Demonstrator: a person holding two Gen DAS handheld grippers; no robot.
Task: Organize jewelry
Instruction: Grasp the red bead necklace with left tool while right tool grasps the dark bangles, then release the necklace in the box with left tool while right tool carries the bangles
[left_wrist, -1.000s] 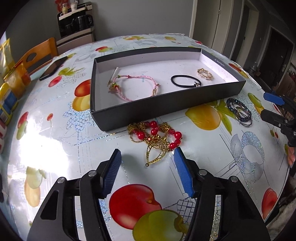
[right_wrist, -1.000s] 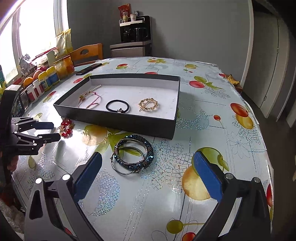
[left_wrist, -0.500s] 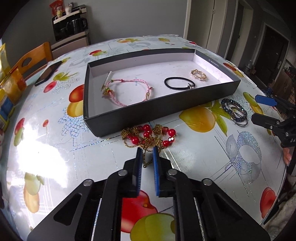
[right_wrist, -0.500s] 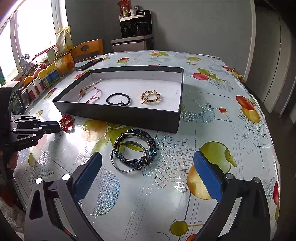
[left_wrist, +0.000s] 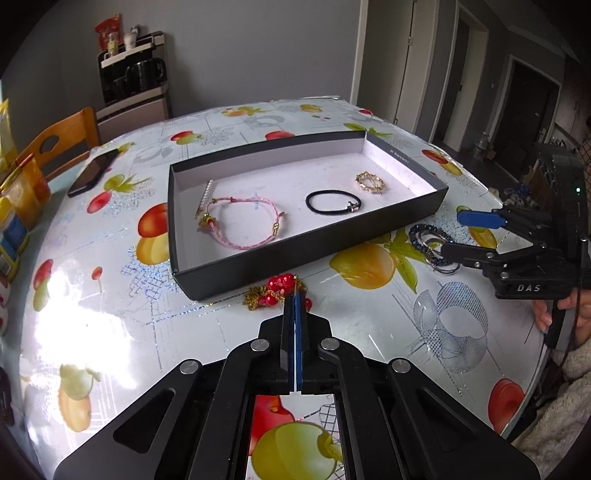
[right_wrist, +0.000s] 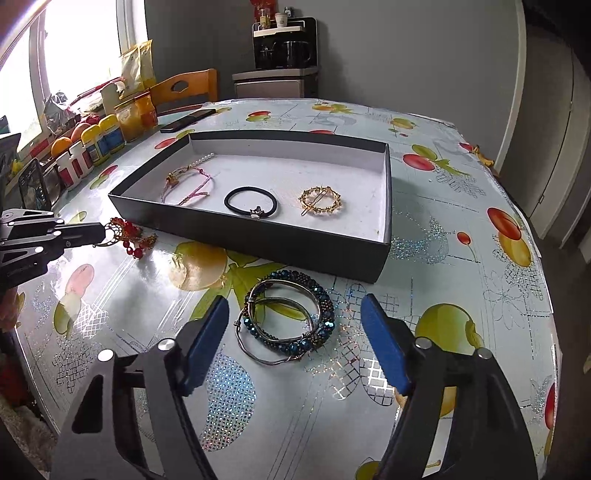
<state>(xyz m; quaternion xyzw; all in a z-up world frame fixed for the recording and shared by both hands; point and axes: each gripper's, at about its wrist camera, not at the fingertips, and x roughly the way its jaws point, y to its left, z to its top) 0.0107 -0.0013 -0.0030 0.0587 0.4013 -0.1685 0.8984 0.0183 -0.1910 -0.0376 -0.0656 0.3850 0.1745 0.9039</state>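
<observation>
Left wrist view: a fruit-printed oilcloth is spread over the counter (left_wrist: 110, 295), backed by grey walls. "DAS" is printed on the right tool (left_wrist: 463, 236), whose jaws have just been closing and stand apart around the bangles (right_wrist: 288, 321). The left tool (left_wrist: 295, 306) is clenched on the red-bead necklace (left_wrist: 275, 291), just beside the black tray (left_wrist: 295, 254).

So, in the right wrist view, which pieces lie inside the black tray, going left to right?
Pink cord bracelet → black hair tie → gold hair clip.
</observation>
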